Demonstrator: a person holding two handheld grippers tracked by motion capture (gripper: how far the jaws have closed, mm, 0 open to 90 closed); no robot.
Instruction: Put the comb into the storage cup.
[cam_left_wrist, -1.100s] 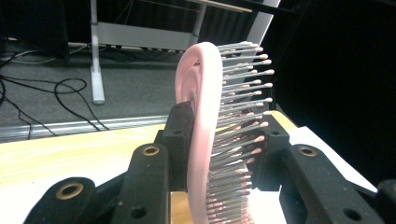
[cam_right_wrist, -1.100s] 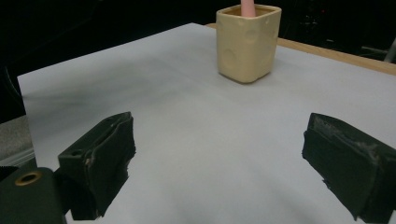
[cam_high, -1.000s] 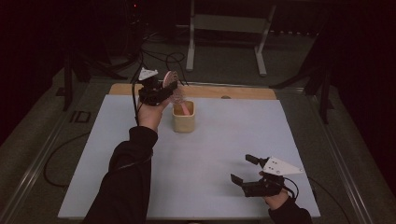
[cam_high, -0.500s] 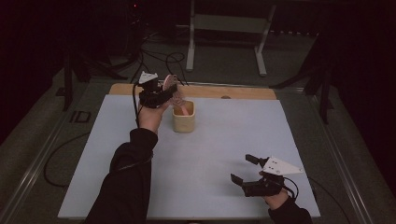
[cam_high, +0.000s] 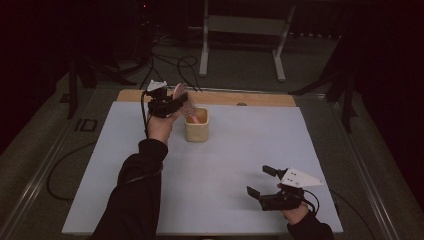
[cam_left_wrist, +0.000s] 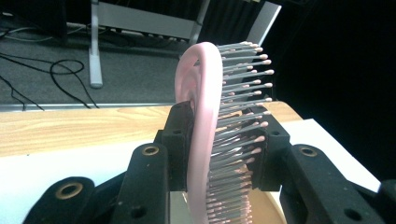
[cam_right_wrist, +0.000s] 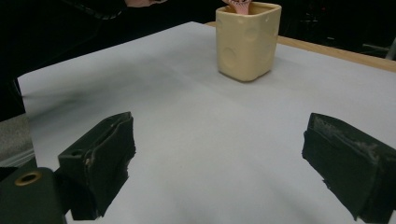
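Nearest the person, the right gripper (cam_high: 265, 186) rests low on the white mat (cam_high: 235, 165), jaws spread wide with nothing between them, well short of the cream holder (cam_high: 197, 126). Farther out, the left gripper (cam_high: 172, 102) is clamped on the pink hairbrush (cam_left_wrist: 205, 135), just above and left of the holder's mouth. The brush's long axis slants down toward that holder, its lower end at or inside the rim, so the left hand has it; next looks like lowering it along that slant.
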